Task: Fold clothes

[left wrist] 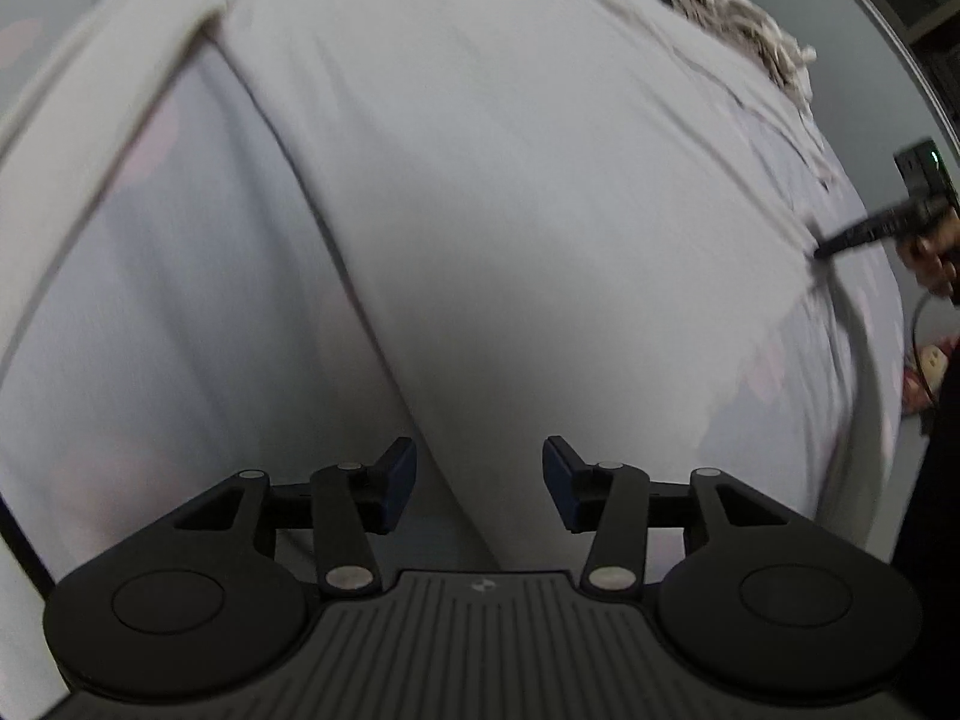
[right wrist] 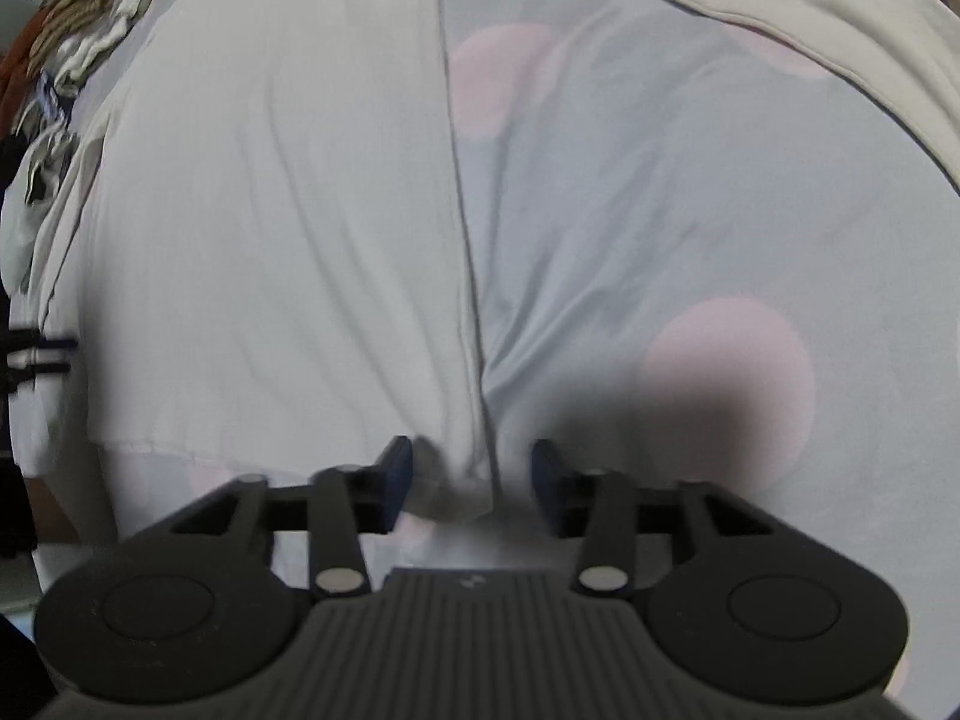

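A white garment (left wrist: 510, 180) lies spread on a pale sheet with pink dots (left wrist: 180, 300). One long sleeve (left wrist: 120, 60) runs off to the upper left. My left gripper (left wrist: 480, 480) is open just above the garment's side edge, and its pads touch nothing. In the right wrist view the same garment (right wrist: 270, 240) covers the left half of the sheet (right wrist: 660, 210). My right gripper (right wrist: 471, 477) is open with the garment's lower corner bunched between its jaws, and a gap shows at the right pad. From the left wrist view, the right gripper (left wrist: 840, 237) rests its tips on the cloth's far edge.
A heap of other clothes (left wrist: 750, 24) lies at the far end of the sheet, seen also as a tan and white heap (right wrist: 90, 12). A hand (left wrist: 930, 258) holds the right gripper. The bed's edge and floor show at the right (left wrist: 924, 408).
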The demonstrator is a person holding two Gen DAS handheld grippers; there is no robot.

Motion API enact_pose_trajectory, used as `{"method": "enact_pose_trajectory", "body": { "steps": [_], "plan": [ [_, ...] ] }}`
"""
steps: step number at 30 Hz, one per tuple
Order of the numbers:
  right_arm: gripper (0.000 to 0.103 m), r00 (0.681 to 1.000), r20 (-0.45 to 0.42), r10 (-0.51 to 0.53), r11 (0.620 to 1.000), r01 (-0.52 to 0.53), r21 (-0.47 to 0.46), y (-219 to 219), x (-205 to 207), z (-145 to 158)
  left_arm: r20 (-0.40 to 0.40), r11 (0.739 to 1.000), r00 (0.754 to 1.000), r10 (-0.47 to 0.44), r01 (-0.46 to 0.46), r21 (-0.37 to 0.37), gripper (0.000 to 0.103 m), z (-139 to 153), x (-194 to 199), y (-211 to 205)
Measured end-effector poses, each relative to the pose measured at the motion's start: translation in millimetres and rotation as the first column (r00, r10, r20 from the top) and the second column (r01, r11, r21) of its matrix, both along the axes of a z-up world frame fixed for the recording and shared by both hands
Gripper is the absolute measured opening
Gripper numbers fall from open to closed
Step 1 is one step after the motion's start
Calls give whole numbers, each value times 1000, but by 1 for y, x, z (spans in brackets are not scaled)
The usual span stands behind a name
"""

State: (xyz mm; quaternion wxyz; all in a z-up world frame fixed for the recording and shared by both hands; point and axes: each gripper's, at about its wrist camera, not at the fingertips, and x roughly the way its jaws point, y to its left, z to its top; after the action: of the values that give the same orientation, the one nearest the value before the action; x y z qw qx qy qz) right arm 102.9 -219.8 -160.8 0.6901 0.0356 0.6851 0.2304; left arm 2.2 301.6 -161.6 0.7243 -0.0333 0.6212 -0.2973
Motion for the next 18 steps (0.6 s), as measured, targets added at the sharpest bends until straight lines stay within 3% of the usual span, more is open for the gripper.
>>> {"method": "enact_pose_trajectory", "body": {
  "steps": [4,7,10,11,12,13,15,18],
  "plan": [
    [47,1000,-16,14,1000,-14,8,11,0,-3,-110,1000,994,-11,8,-27,44,-15,4,1],
    [47,1000,-1,31,999,-31,28,21,1,0,-230,998,972,-42,31,-51,43,-33,7,-2],
    [47,999,23,31,999,-32,37,27,3,3,-285,997,957,-61,43,-69,43,-44,9,-7],
    [46,999,30,32,999,-33,39,29,3,3,-291,996,955,-67,47,-76,35,-46,10,-8],
    [40,999,26,36,998,-37,41,30,3,3,-298,995,952,-71,49,-82,24,-46,11,-9],
    [28,999,23,39,998,-40,43,31,2,3,-303,995,950,-77,54,-84,3,-47,11,-9],
    [9,999,12,52,998,-52,40,32,3,1,-309,994,946,-96,74,-83,3,-46,10,-8],
    [6,997,-21,69,997,-68,46,34,5,-2,-313,986,939,-142,107,-125,3,-38,7,-3]
  ]
}}
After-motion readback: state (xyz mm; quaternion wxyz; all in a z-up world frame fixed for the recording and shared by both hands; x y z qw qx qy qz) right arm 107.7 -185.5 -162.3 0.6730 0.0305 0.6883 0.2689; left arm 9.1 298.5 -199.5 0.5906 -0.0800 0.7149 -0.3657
